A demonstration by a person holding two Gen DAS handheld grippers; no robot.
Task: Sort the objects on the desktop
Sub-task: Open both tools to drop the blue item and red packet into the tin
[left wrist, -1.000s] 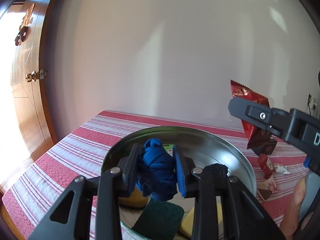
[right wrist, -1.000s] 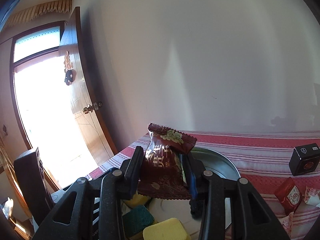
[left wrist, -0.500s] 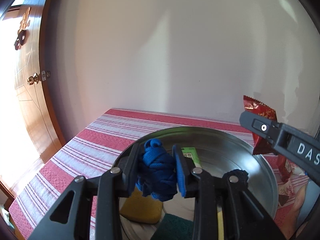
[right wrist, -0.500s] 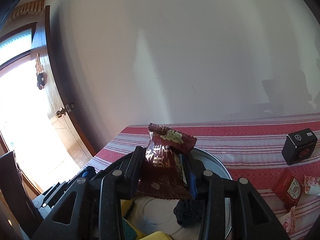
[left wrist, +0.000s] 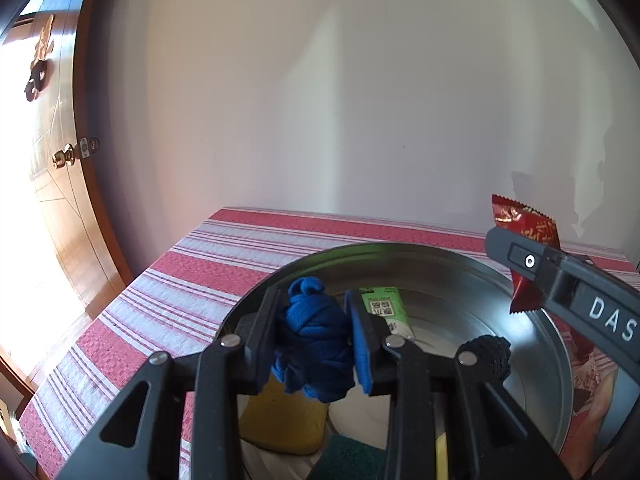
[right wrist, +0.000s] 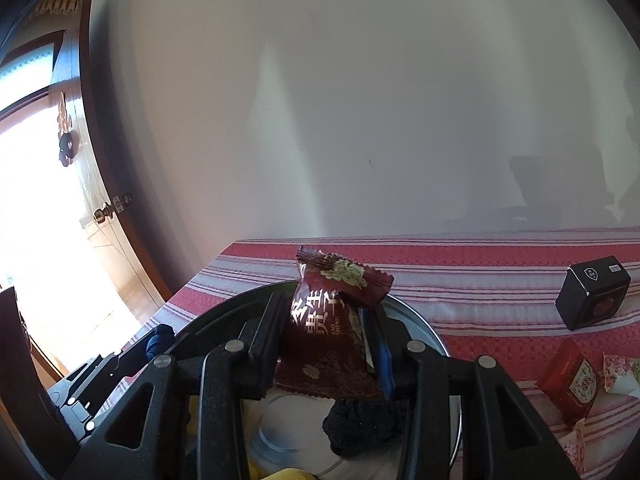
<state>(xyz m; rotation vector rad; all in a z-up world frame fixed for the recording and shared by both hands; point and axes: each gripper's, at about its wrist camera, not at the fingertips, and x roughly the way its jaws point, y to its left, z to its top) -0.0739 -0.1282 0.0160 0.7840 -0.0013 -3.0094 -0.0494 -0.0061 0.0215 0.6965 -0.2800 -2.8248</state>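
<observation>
Both grippers now parked over the bowl

Left gripper [left wrist: 314, 344] clamps a blue cloth [left wrist: 312, 340], right gripper [right wrist: 326, 340] pinches a red packet [right wrist: 332, 320]; both have drifted in over the metal bowl [left wrist: 440, 264] since a second ago, jaws unchanged, so drop-off looks close. Sponge [left wrist: 280, 420] already inside.

The left gripper [left wrist: 314, 340] is tilted downward and forward, its two black fingers [left wrist: 262, 336] closed tight on a blue bundle [left wrist: 314, 344] pinched between the pads. The right gripper [right wrist: 328, 344] is likewise angled downward, its jaws clamped on a red packet [right wrist: 328, 332] held upright between them. Seen from the left wrist, the right gripper's finger [left wrist: 560, 280] is placed just to the right, close alongside.
</observation>
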